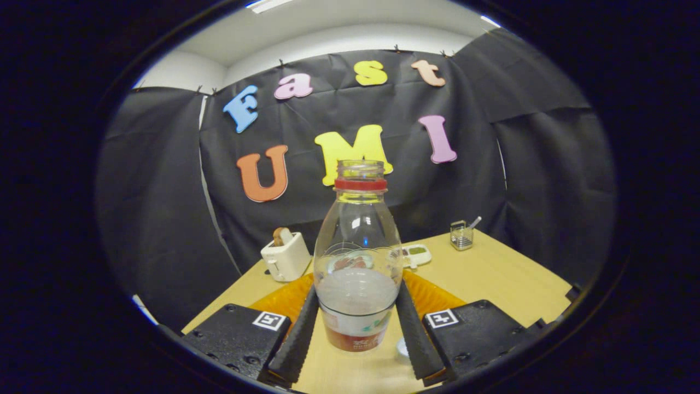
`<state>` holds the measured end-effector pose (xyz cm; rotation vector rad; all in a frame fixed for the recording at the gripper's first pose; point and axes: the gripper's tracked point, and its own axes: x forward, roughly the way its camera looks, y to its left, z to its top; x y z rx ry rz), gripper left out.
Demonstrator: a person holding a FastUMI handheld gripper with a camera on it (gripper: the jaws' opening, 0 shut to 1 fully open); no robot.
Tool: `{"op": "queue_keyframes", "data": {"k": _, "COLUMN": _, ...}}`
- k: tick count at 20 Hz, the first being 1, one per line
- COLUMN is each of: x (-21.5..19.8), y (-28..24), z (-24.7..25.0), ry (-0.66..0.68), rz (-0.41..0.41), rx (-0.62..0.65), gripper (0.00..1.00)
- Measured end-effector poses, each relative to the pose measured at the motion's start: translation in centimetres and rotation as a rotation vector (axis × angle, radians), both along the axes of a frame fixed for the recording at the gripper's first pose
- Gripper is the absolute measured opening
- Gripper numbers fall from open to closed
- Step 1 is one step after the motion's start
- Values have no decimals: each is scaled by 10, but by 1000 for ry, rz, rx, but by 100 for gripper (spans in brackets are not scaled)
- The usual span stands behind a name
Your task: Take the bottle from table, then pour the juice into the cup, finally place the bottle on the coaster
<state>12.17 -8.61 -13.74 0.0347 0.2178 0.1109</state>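
The hand-held gripper (356, 323) pinches the uncapped bottle (358, 257) upright above the worktop (492, 273); any tilt could spill juice early.

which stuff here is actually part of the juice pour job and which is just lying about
Part of the job:
- bottle, uncapped, gripped between the gripper fingers
- orange mat behind the bottle, perhaps the coaster

Lying about:
- toaster
- small tray
- glass holder with a utensil
- small white round thing, maybe the cap
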Motion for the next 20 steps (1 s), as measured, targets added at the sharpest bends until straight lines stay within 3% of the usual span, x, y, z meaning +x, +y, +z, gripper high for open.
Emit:
{"op": "queue_keyframes", "data": {"k": 4, "x": -2, "y": 28, "z": 34, "ry": -22, "rz": 41, "rx": -115, "gripper": 78}}
{"op": "queue_keyframes", "data": {"k": 8, "x": 2, "y": 46, "z": 48, "ry": -52, "rz": 43, "rx": -148, "gripper": 79}}
{"op": "queue_keyframes", "data": {"k": 15, "x": 33, "y": 53, "z": 3, "ry": -57, "rz": 21, "rx": -143, "gripper": 79}}
{"op": "queue_keyframes", "data": {"k": 20, "x": 73, "y": 66, "z": -44, "ry": -20, "rz": 51, "rx": -161, "gripper": 80}}
